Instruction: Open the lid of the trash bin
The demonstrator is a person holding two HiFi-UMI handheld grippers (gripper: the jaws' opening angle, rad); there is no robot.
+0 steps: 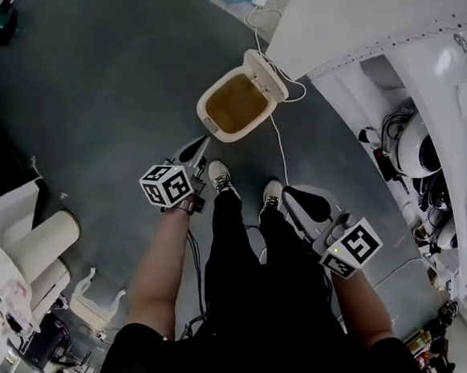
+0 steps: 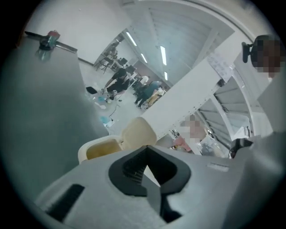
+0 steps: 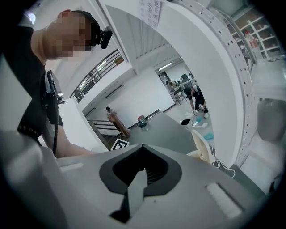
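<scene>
A cream trash bin stands on the grey floor ahead of my feet. Its lid is swung up and back, so the brownish inside shows. My left gripper is shut with nothing in it and hangs in the air short of the bin's near rim. My right gripper is lower right, above my right shoe, jaws together and empty. The left gripper view looks over the closed left gripper at the open bin and its raised lid. The right gripper view catches the lid's edge.
A white cable runs across the floor from the bin toward my shoes. A white curved structure with gear fills the right side. Paper rolls and clutter sit at lower left. People stand far off.
</scene>
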